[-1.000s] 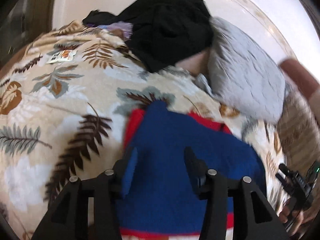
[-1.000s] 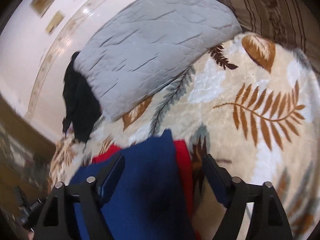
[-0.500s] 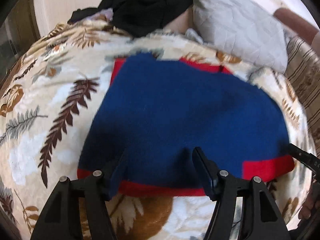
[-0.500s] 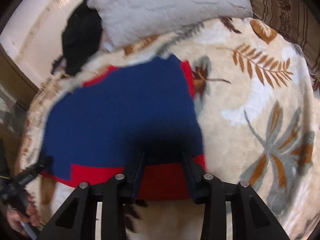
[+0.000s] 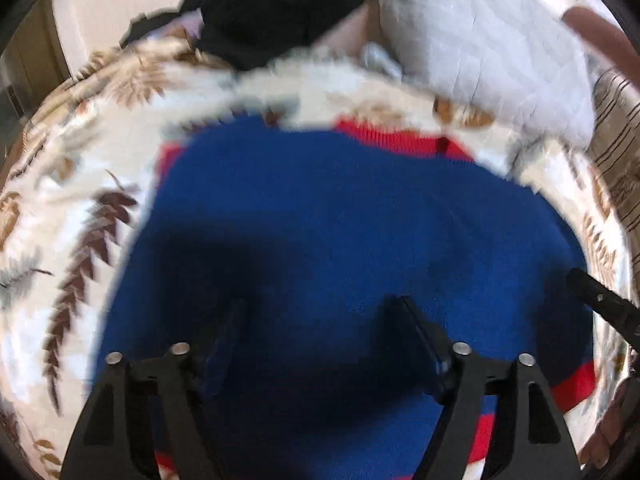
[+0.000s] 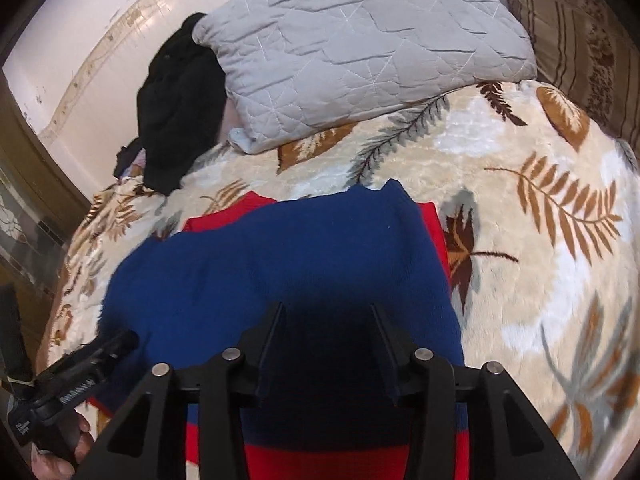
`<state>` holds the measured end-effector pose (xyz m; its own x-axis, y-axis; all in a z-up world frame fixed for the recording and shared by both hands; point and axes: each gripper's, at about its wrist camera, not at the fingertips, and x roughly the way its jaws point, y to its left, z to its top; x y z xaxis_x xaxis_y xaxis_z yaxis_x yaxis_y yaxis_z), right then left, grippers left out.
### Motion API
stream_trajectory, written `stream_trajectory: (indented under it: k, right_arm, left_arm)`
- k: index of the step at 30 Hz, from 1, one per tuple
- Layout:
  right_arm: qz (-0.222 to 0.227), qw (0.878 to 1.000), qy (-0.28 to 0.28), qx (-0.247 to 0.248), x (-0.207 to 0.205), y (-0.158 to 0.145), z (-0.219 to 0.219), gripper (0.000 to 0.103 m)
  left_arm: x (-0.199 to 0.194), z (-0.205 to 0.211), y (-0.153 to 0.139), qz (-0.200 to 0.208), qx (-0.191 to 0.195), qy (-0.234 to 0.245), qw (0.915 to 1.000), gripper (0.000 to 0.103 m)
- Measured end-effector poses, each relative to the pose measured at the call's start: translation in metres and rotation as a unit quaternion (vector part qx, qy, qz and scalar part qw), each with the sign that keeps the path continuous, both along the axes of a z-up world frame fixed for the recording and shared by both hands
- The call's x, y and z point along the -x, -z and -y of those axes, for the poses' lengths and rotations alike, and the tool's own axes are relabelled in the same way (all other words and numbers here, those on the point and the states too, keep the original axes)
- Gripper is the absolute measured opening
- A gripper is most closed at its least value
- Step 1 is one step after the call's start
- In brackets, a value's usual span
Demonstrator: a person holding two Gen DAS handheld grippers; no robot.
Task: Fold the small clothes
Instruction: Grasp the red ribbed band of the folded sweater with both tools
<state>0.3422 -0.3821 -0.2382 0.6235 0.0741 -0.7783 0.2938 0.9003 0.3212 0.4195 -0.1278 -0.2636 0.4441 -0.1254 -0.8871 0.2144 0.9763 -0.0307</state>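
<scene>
Left wrist view: your left gripper [image 5: 316, 332] hangs over the blue sweater [image 5: 340, 216], jaws wide and opening, gripping nothing. The sweater fills centre frame on the leaf-print blanket [image 5: 72, 208]; black clothing [image 5: 276, 8] and grey pillow [image 5: 480, 36] lie along the top.

Right wrist view: your right gripper [image 6: 328, 336] sits low centre, jaws partway apart and opening, over the sweater's [image 6: 288, 264] dark fold, pads not pressing. The left gripper's tip [image 6: 108, 348] shows lower left.

My blue sweater [image 6: 304, 256] has red trim at its edges. The blanket [image 6: 520, 208] under it is cream with brown, tan and grey fern leaves. The quilted pillow [image 6: 360, 48] is pale grey, the heaped clothes [image 6: 180, 100] black, my tools black.
</scene>
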Motion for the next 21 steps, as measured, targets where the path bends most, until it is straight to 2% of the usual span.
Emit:
stream_trajectory:
  k: [2,4,6,10,14,18,21]
  right_arm:
    - [-0.024,1.000,-0.002,-0.016,-0.010,0.015,0.001,0.055]
    - [-0.043,0.999,-0.006,-0.005,-0.015,0.026,-0.002,0.056]
    - [-0.044,0.999,-0.018,0.021,-0.015,0.023,-0.011,0.057]
    - [-0.028,0.999,-0.019,0.009,-0.005,0.013,-0.016,0.057]
    - [-0.008,0.999,-0.030,0.015,0.009,-0.001,-0.027,0.057]
    - [-0.011,0.999,-0.045,-0.002,0.023,-0.004,-0.035,0.057]
    - [-0.023,0.999,-0.048,-0.004,0.027,-0.001,-0.035,0.057]
  left_arm:
    - [0.006,0.010,0.002,0.039,-0.027,0.008,0.9988,0.088]
    - [0.009,0.011,0.004,0.047,-0.035,0.012,0.9982,0.088]
    - [0.011,0.009,0.002,0.045,-0.032,0.015,0.9984,0.089]
    - [0.018,0.007,-0.007,0.033,-0.040,0.010,0.9986,0.089]
    - [0.041,0.004,-0.024,0.070,-0.049,0.017,0.9962,0.089]
    - [0.060,0.008,-0.032,0.091,-0.060,0.027,0.9937,0.089]
    - [0.062,0.014,-0.021,0.079,-0.079,0.046,0.9927,0.089]
